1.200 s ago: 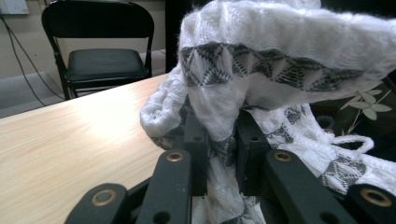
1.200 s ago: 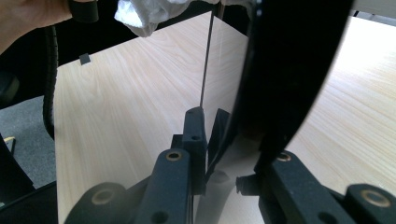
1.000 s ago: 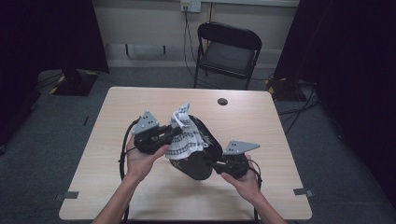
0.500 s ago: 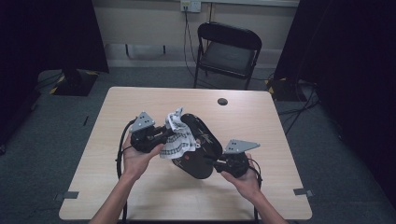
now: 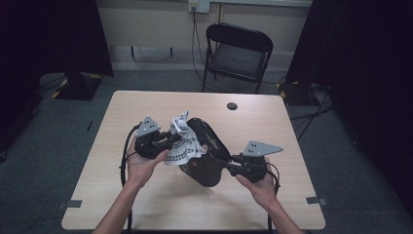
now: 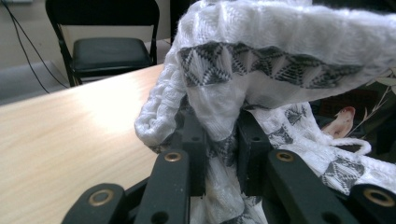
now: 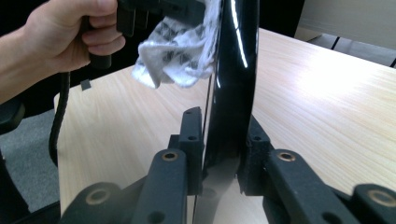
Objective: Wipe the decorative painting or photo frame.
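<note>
Both forearms enter from the near edge of the table, bare, angled inward toward each other. The left hand is wrapped around the body of the left gripper, which points level toward the person's right — its jaws are clamped on a white patterned cloth, the fabric pinched between the pads. The right hand grips the right gripper from below, aimed to the person's left — its jaws are pressed against both faces of a glossy black tray, held tilted on edge; these jaws have just been easing slightly wider
</note>
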{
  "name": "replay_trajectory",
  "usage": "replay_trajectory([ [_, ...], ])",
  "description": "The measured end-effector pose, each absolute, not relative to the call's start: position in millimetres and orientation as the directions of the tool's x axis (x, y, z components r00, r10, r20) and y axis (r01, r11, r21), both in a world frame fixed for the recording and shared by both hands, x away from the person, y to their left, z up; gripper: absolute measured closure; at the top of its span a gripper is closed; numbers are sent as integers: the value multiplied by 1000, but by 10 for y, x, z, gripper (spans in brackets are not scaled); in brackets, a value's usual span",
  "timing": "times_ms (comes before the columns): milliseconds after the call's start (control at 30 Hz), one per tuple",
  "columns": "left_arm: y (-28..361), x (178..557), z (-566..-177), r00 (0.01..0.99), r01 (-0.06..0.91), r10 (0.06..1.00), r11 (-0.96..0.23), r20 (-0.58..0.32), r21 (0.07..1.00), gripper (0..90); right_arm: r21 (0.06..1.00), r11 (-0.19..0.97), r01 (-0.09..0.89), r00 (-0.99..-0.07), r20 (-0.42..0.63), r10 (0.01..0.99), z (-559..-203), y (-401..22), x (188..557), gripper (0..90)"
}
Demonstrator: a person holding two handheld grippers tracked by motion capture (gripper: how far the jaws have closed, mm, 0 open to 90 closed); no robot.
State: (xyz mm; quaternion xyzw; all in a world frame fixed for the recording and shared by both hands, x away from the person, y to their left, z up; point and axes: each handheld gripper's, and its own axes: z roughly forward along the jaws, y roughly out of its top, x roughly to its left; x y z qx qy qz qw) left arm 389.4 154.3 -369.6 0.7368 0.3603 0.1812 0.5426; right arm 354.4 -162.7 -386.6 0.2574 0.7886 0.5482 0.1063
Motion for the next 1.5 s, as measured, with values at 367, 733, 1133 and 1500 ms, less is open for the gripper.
replay_trajectory([
  [367, 1489, 3869, -3682, 684, 312, 722, -162, -102, 936, 767, 918, 264, 295, -832, 112, 543, -3862, -1581, 3588, 786],
  [733, 1615, 3952, -3801, 660, 364, 736, -139, -150, 921, 770, 915, 262, 308, -830, 124, 544, -3853, -1609, 3588, 788],
  [1133, 1546, 3942, -3841, 670, 347, 736, -192, -99, 918, 771, 912, 253, 321, -831, 144, 537, -3853, -1666, 3566, 789],
  [1500, 1471, 3890, -3795, 704, 337, 700, -182, -119, 924, 771, 912, 251, 323, -832, 147, 535, -3853, -1702, 3584, 790],
])
